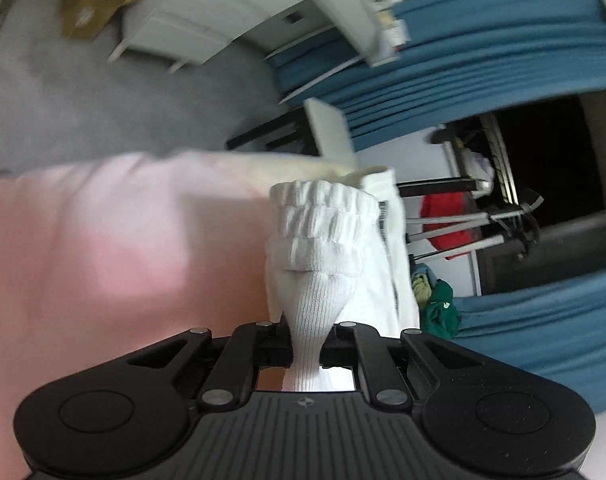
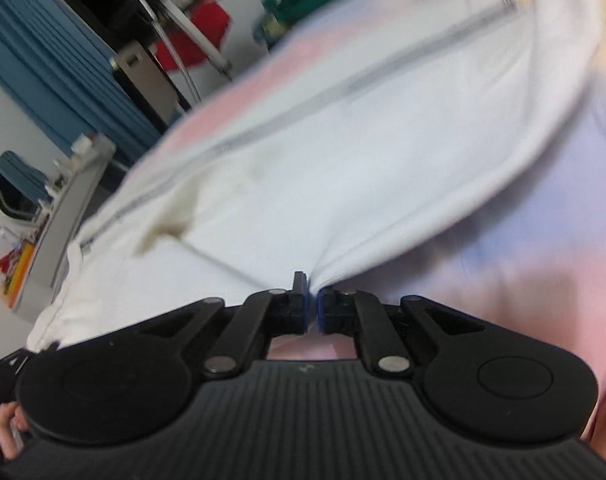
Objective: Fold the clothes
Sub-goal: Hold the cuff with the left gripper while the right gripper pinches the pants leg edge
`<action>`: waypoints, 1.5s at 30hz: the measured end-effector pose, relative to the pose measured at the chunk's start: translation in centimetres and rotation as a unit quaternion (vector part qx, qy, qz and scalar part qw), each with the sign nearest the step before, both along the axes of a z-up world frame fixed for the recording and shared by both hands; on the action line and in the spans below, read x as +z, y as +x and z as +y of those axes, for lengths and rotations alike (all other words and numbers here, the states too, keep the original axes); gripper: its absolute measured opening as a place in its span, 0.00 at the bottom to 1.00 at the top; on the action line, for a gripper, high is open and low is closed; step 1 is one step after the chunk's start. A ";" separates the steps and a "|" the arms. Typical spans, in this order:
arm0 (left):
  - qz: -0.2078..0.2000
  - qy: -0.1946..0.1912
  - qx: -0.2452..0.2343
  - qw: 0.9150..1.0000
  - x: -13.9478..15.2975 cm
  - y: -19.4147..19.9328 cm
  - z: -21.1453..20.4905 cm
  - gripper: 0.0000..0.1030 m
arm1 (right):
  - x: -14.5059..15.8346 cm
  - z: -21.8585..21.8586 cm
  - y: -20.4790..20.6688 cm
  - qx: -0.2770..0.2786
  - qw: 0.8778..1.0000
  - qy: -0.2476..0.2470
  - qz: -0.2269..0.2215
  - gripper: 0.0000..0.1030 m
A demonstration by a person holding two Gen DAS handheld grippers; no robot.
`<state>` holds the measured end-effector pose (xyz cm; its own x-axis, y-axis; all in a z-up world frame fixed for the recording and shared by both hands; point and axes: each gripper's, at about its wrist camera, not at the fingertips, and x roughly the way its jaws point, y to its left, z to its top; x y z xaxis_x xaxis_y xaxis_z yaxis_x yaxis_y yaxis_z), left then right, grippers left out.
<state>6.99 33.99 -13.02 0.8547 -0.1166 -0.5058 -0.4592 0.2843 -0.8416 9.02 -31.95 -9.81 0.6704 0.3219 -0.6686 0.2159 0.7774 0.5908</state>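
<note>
Left claw (image 1: 306,344) clenched on ribbed cuff (image 1: 323,232) of white zip jacket (image 2: 323,140); right claw (image 2: 311,304) clenched on jacket's edge. Jacket lay spread over pink bed cover (image 1: 83,260), cuff end lifted off it. Judged step: carrying gripped parts across to make fold. Best keep both grips firm, fabric taut, edges lined up before lowering. Count: one jacket, one zip line (image 2: 303,100), two claws.

White garment (image 2: 343,152) filling the front, pink surface (image 1: 83,260) clear leftward
</note>
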 end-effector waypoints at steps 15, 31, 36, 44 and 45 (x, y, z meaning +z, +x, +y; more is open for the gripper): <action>0.039 0.022 0.010 0.999 -0.2 -0.2 0.0 0.10 | 2.8 -18.3 -4.1 -0.309 0.943 0.095 -0.075 0.66; 0.026 0.025 0.015 0.999 0.3 0.1 0.0 0.10 | -4.8 -28.9 -0.4 -0.386 0.917 0.064 -0.072 0.07; -0.004 0.035 0.005 0.999 1.9 -0.8 0.0 0.10 | -2.7 -29.3 -3.7 -0.410 0.901 0.042 -0.131 0.06; -0.017 0.033 0.014 0.999 3.9 -4.2 -1.0 0.10 | 1.3 -27.8 -7.4 -0.467 0.873 -0.029 -0.136 0.06; 0.001 0.043 0.014 0.999 3.9 -4.4 -1.1 0.10 | 0.8 -28.0 -7.8 -0.476 0.872 -0.026 -0.112 0.06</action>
